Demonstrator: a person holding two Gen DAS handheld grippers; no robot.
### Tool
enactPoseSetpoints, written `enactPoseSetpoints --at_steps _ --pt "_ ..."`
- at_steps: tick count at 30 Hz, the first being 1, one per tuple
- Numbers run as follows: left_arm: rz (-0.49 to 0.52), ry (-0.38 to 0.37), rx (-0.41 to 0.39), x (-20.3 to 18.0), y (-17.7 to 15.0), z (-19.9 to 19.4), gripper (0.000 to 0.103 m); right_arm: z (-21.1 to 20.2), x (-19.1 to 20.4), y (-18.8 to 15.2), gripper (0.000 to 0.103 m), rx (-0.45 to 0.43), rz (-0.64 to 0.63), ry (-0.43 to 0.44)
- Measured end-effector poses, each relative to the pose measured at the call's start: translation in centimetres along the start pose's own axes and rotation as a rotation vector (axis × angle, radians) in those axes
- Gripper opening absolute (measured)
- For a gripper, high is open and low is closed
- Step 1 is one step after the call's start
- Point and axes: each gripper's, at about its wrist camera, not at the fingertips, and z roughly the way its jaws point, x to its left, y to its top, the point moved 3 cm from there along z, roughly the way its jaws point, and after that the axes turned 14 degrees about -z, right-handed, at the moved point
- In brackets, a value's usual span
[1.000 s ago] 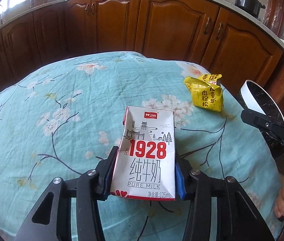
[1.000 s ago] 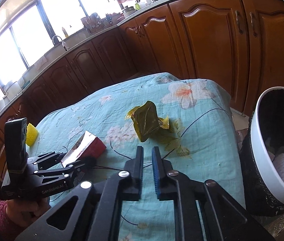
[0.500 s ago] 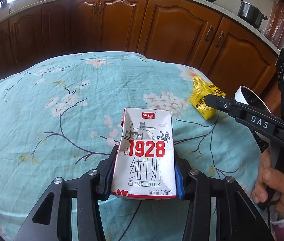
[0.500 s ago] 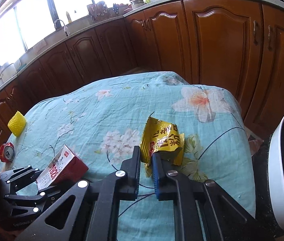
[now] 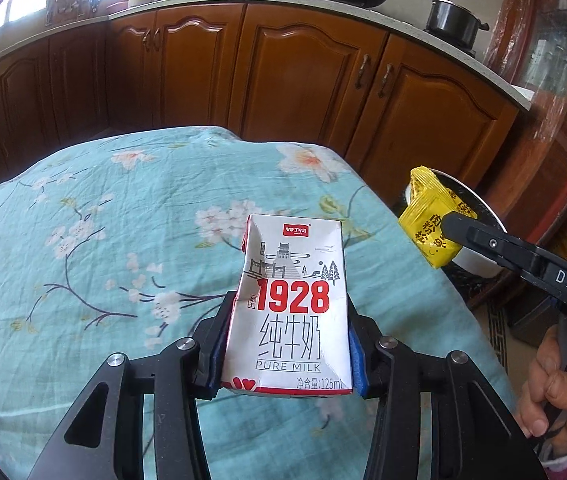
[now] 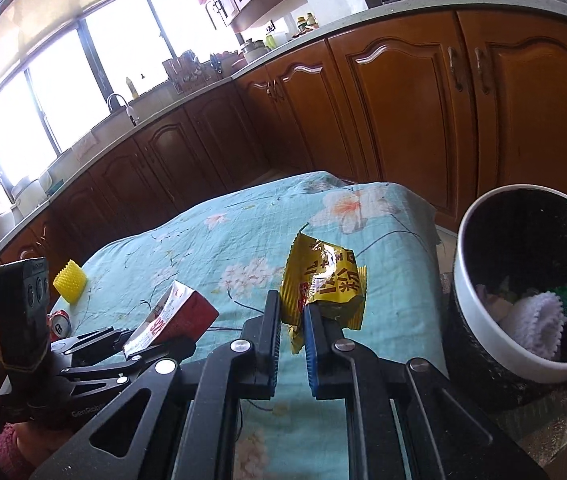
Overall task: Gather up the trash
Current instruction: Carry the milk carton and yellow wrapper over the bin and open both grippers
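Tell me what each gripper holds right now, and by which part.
The left gripper holds the milk carton by its two side walls near the bottom end. The right gripper pinches the yellow wrapper at its lower edge.

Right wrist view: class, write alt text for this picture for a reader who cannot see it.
The right gripper pinches a crumpled yellow snack wrapper above a floral blue tablecloth, beside a white-rimmed trash bin that already holds rubbish. To the left, the left gripper holds a milk carton; behind it lie a yellow foam sleeve and a red can.
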Motion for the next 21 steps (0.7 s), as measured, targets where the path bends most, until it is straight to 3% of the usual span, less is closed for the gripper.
enactPoseSetpoints --at_steps 10,21 --pt "0.085 -0.053 0.023 -5.0 -1.4 -0.6 0.045 -5.9 -2.8 -2.7 0.010 -0.027 0.072 -0.049" --pt "0.149 -0.081 0.050 -8.9 -2.0 0.7 0.045 -9.2 -6.4 -4.2 0.011 -0.055 0.145 -0.102"
